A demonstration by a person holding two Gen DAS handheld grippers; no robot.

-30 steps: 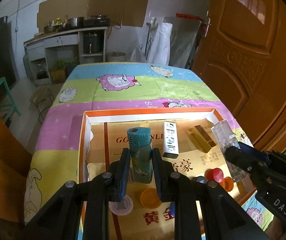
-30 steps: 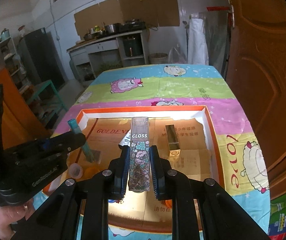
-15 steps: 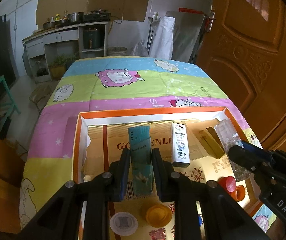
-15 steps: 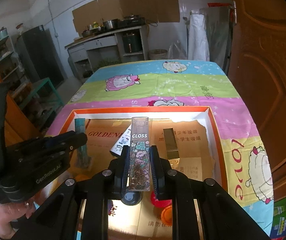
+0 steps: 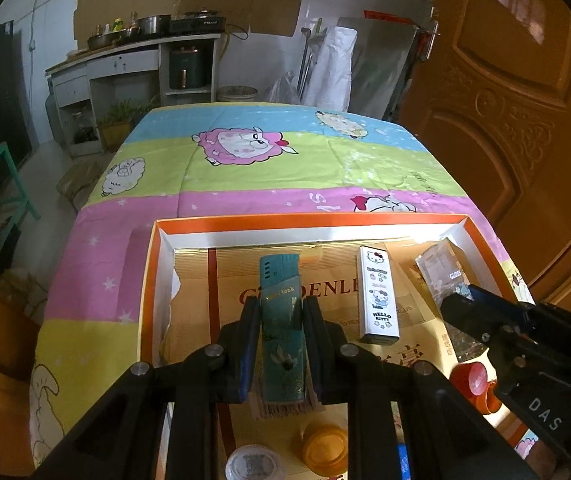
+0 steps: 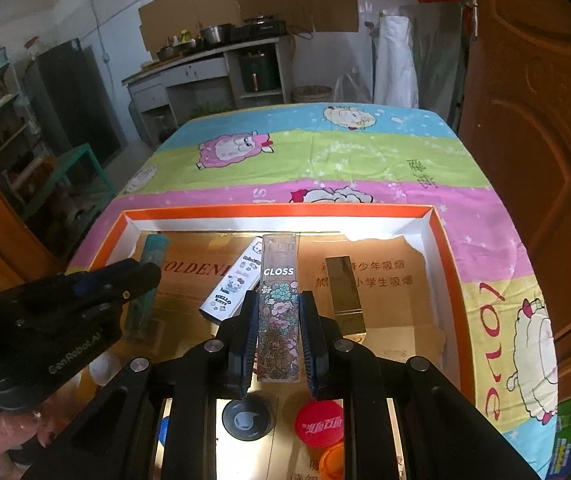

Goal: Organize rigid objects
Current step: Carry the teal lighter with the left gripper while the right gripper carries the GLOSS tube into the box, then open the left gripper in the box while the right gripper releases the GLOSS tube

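Jaws on my left gripper (image 5: 279,344) clamped on the teal lighter (image 5: 280,316), right gripper (image 6: 278,336) clamped on the floral GLOSS tube (image 6: 278,312). I see both held over the orange-rimmed tray (image 6: 277,211) on the bench, white Hello Kitty box (image 5: 377,294) and gold box (image 6: 344,294) lying between them.

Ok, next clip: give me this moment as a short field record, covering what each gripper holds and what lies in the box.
left gripper: shut on teal lighter
right gripper: shut on floral GLOSS tube
container: orange-rimmed box on cartoon sheep cloth
loose in box: Hello Kitty lighter, gold bar, red cap, orange cap
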